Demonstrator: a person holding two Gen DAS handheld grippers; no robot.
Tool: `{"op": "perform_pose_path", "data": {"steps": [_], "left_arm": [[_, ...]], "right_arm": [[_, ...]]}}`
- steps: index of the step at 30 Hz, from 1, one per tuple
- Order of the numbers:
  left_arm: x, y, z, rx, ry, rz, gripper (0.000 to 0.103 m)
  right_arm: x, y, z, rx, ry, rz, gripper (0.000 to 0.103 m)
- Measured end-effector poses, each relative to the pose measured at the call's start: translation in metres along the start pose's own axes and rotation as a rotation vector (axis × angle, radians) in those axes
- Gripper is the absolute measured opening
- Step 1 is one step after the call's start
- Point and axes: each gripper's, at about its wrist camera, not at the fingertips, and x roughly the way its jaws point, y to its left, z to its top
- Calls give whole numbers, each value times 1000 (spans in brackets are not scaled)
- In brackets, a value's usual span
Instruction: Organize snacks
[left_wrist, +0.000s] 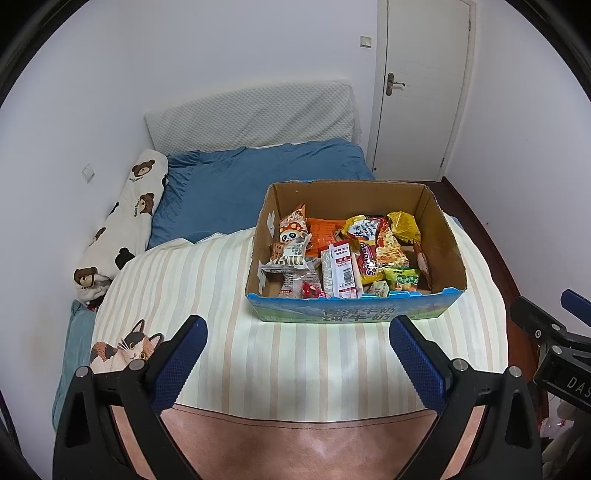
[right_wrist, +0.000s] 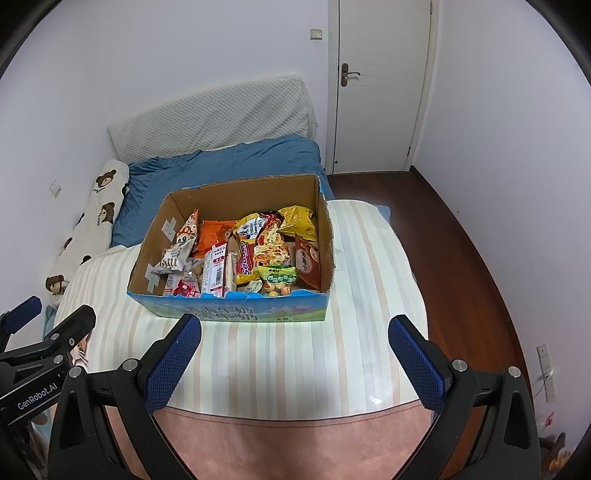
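Two grippers are in play, and both hold nothing. The left gripper (left_wrist: 297, 354) has its blue-padded fingers (left_wrist: 181, 365) spread wide over the striped blanket (left_wrist: 295, 369), with bare cloth between them. The right gripper (right_wrist: 295, 354) is spread just as wide, its fingers (right_wrist: 415, 363) apart above the same blanket. Each gripper shows at the edge of the other's view, so they sit side by side at the near end of the bed.

One cardboard box (right_wrist: 147, 254) stands on the blanket just beyond the fingertips, its top open and its near wall printed blue and green. It is packed with snack packets (right_wrist: 255, 254), too many and too overlapped to count surely: among them a mushroom-print bag (left_wrist: 291, 229), an orange packet (right_wrist: 216, 236), a gold foil bag (right_wrist: 301, 219) and a green packet (right_wrist: 277, 275). The stretch of blanket between the grippers and the box is open.

Beyond the box lie a blue quilt (left_wrist: 229, 192) and one white pillow (left_wrist: 251, 116) against the far wall. A bear-print bolster (left_wrist: 122, 229) runs along the left wall. On the right is dark wood floor (right_wrist: 461, 240) and one closed white door (right_wrist: 384, 85).
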Motion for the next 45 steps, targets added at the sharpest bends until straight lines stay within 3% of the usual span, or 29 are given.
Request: {"op": "perform_pose_path", "data": {"steps": [45], "left_arm": [[-3,-5,-1,23,-20,-18,101]], "right_arm": [[-19,-2,-5,25,-6,3,103]]}}
